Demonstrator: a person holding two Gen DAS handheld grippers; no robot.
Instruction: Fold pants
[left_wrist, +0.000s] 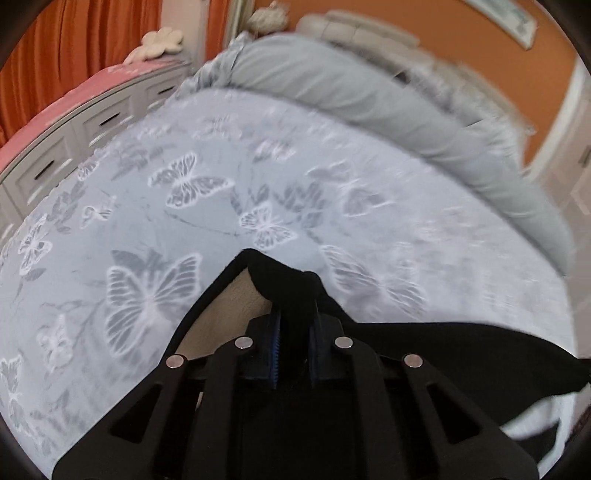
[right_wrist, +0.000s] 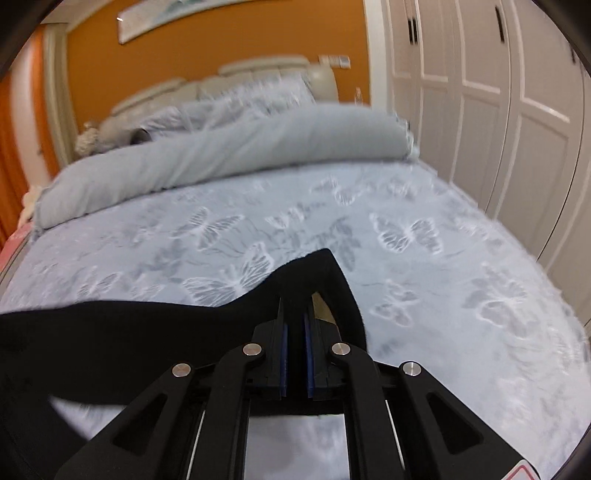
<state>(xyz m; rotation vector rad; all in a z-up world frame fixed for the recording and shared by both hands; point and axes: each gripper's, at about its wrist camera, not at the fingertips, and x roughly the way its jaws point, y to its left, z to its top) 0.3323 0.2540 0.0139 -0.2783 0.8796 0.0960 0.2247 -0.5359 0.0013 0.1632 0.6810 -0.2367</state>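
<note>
Black pants (left_wrist: 424, 354) with a beige inner lining hang over a bed covered in a pale blue butterfly-print sheet (left_wrist: 184, 206). My left gripper (left_wrist: 293, 325) is shut on a bunched corner of the pants, lifted off the sheet. In the right wrist view the same black pants (right_wrist: 129, 332) stretch away to the left, and my right gripper (right_wrist: 294, 325) is shut on another corner that peaks above its blue pads. The fabric spans between the two grippers. The rest of the garment is hidden below both views.
A rolled grey duvet (right_wrist: 221, 155) lies across the far half of the bed, with pillows and a padded headboard (right_wrist: 258, 70) behind. White wardrobe doors (right_wrist: 498, 110) stand on the right. A grey dresser with a pink top (left_wrist: 74, 118) and orange curtains sit on the left.
</note>
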